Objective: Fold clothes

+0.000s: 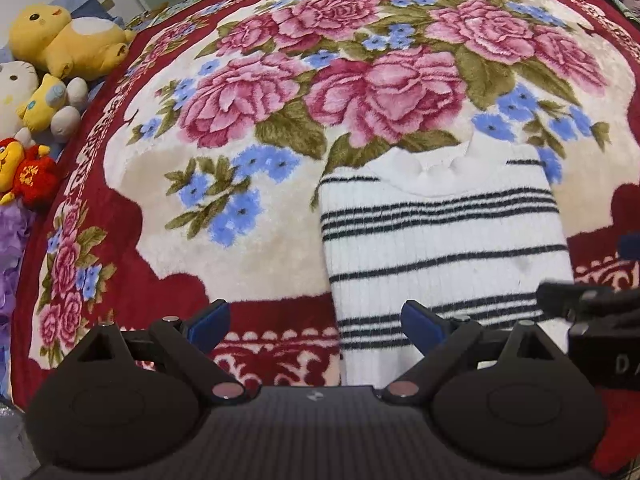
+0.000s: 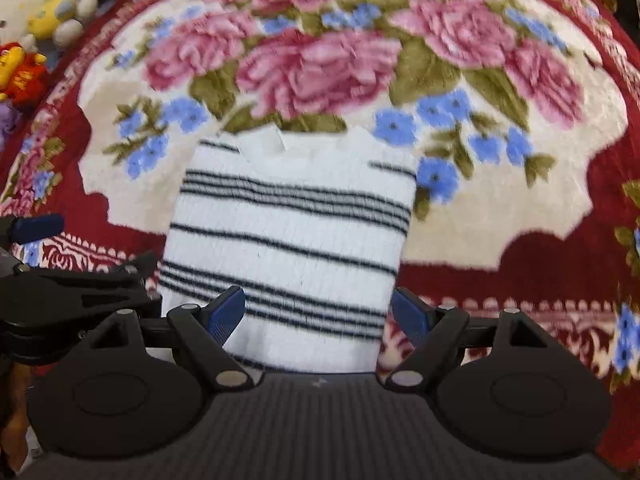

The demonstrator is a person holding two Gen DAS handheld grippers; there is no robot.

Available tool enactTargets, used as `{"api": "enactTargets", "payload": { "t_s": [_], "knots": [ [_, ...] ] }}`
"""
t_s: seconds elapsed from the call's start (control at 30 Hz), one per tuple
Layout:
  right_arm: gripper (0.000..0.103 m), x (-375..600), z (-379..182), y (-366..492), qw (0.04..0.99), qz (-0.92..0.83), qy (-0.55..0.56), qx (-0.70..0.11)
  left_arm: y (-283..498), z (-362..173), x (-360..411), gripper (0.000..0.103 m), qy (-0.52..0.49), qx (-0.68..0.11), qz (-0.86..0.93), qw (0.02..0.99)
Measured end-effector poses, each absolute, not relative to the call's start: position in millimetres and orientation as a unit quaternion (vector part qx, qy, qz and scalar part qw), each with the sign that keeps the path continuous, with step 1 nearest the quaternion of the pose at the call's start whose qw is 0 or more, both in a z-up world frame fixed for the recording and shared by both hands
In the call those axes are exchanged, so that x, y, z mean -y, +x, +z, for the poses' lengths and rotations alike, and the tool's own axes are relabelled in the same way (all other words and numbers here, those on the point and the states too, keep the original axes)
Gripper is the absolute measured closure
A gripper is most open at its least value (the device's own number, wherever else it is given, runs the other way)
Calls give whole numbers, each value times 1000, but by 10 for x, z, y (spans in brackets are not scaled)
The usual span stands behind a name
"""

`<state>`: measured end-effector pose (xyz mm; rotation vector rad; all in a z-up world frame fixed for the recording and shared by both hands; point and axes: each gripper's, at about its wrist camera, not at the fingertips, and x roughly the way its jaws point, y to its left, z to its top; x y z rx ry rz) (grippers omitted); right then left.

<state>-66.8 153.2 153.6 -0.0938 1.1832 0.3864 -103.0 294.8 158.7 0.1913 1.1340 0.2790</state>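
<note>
A white knit sweater with black stripes [image 1: 444, 248] lies folded into a narrow rectangle on the floral blanket, collar at the far end. In the right wrist view the sweater [image 2: 288, 236] fills the middle. My left gripper [image 1: 316, 326] is open above the sweater's near left edge, nothing between its blue pads [image 1: 210, 326]. My right gripper [image 2: 318, 314] is open over the sweater's near end, and holds nothing. The right gripper [image 1: 592, 312] shows at the right edge of the left wrist view; the left gripper [image 2: 60, 292] shows at the left of the right wrist view.
A red, cream and pink floral blanket [image 1: 248, 208] covers the bed. Plush toys sit along the left edge: a yellow one [image 1: 68, 40], a white cat [image 1: 16, 92] and a red-and-yellow one [image 1: 28, 172]. Purple fabric [image 1: 12, 248] lies below them.
</note>
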Motion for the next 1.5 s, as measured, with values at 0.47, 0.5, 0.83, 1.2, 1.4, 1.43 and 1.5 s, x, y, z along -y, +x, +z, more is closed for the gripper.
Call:
{"api": "enactTargets", "payload": {
  "t_s": [0.47, 0.5, 0.83, 1.2, 1.4, 1.43, 1.5],
  "knots": [
    [22, -608, 1966, -1408, 927, 124, 69, -347, -1885, 2220, -2351, 0, 87, -307, 152, 935],
    [22, -553, 1963, -1439, 931, 113, 64, -340, -1868, 2199, -2312, 0, 75, -321, 139, 934],
    [22, 261, 2111, -2045, 983, -33, 22, -179, -1864, 2077, -1650, 0, 13, -325, 61, 944],
    [22, 1352, 1877, -1855, 973, -106, 17, -205, -1447, 1773, -606, 0, 37, -345, 5, 938],
    [22, 1706, 1584, -1627, 964, -133, 26, -228, -1161, 1545, -169, 0, 38, -380, -21, 924],
    [22, 1758, 1544, -1591, 963, -136, 29, -231, -1121, 1513, -105, 0, 42, -383, -23, 923],
    [22, 1863, 1464, -1521, 960, -141, 36, -239, -1049, 1454, 12, 0, 47, -388, -27, 920]
  ]
}}
